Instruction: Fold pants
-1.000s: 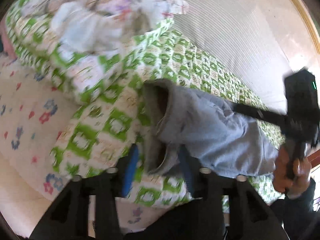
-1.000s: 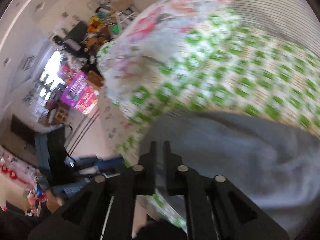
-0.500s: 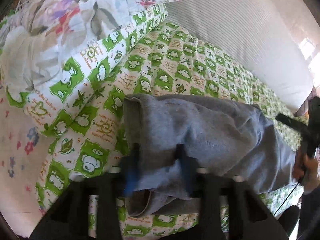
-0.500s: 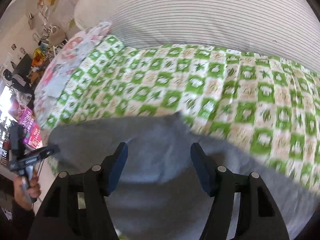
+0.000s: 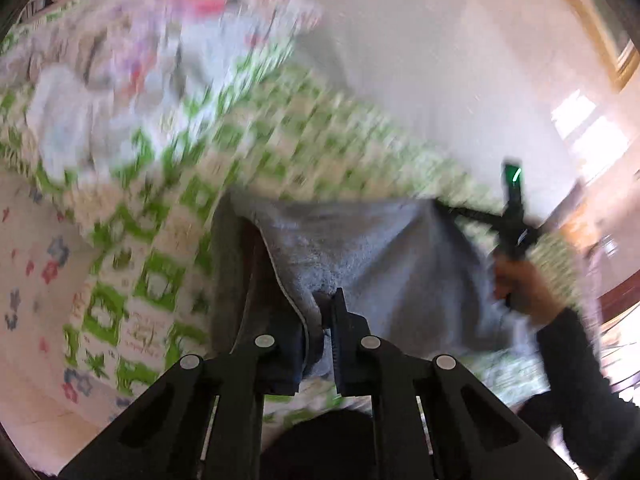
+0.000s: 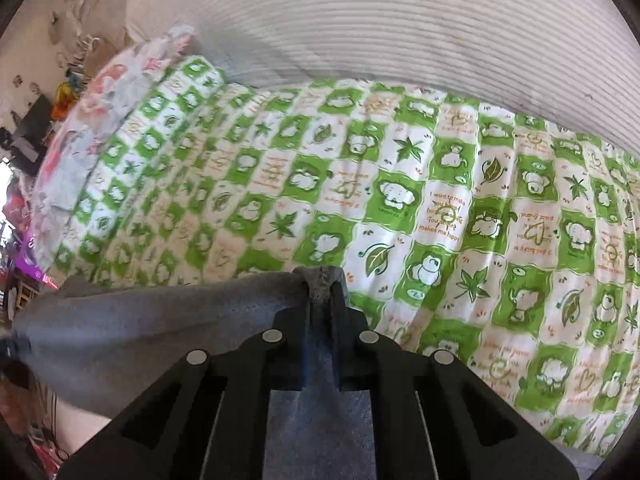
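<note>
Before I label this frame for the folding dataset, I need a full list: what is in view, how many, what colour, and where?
pants: one, grey, on the quilt, pinched at two spots
quilt: one, green and white checks, covering the bed
floral bedding: one heap, pink and white, at the quilt's far end
striped cushion: one, white, behind the quilt
left gripper: black, just closed on the pants
right gripper: black, just closed on the pants
hand: one, holding the right gripper
</note>
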{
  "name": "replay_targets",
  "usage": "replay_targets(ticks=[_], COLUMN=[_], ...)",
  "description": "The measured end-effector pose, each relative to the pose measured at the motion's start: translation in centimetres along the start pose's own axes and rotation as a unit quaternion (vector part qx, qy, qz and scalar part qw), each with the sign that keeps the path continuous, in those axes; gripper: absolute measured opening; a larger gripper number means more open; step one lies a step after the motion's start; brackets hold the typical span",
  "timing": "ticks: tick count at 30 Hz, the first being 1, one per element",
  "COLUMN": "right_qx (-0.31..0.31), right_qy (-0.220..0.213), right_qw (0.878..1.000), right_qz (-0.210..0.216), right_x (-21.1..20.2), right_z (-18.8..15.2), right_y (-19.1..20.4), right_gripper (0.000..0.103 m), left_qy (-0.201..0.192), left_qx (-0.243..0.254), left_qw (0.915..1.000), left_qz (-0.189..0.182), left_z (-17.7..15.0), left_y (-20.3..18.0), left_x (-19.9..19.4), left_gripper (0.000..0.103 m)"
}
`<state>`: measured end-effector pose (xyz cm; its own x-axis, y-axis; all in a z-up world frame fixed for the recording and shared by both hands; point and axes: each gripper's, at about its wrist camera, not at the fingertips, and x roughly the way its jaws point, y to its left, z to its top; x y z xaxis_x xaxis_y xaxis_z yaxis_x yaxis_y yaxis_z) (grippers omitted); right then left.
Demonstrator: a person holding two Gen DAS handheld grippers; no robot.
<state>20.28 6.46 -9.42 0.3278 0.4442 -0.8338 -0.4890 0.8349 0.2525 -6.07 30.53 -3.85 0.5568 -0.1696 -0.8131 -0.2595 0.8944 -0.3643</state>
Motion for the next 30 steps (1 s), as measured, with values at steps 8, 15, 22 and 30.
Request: replay_targets(ticks=[8, 15, 22, 30], right_qx=[0.015, -0.013, 0.100, 0.225], right_qy=[0.012, -0.047, -0.077, -0.134], right_qw=[1.000, 0.999, 0.992, 0.962], right_qz=[-0.008, 0.011, -0.022, -0.080], right_x=[-3.4, -15.0, -20.5, -28.3], right_z=[-3.5, -12.4, -19.9, -27.6], right_y=[0.2, -0.8, -5.4, -12.0], right_gripper=[0.068, 0.070, 0.070, 0.070], left_qy=[0.033, -0.036, -0.026, 0.027], left_qx=[-0.059, -0.027, 0.032, 0.149], left_qw=[0.9970, 0.9947, 0.9985, 0.9878], left_qz=[0.038, 0.093, 0.035, -0.037], left_z=[-2.4, -1.1, -0.9, -2.2], left_y=[4.2, 2.4, -4.1, -16.7], left_x=[3.0, -2.0, -0.7, 4.3], left_gripper=[0.028, 0.027, 0.036, 0.043])
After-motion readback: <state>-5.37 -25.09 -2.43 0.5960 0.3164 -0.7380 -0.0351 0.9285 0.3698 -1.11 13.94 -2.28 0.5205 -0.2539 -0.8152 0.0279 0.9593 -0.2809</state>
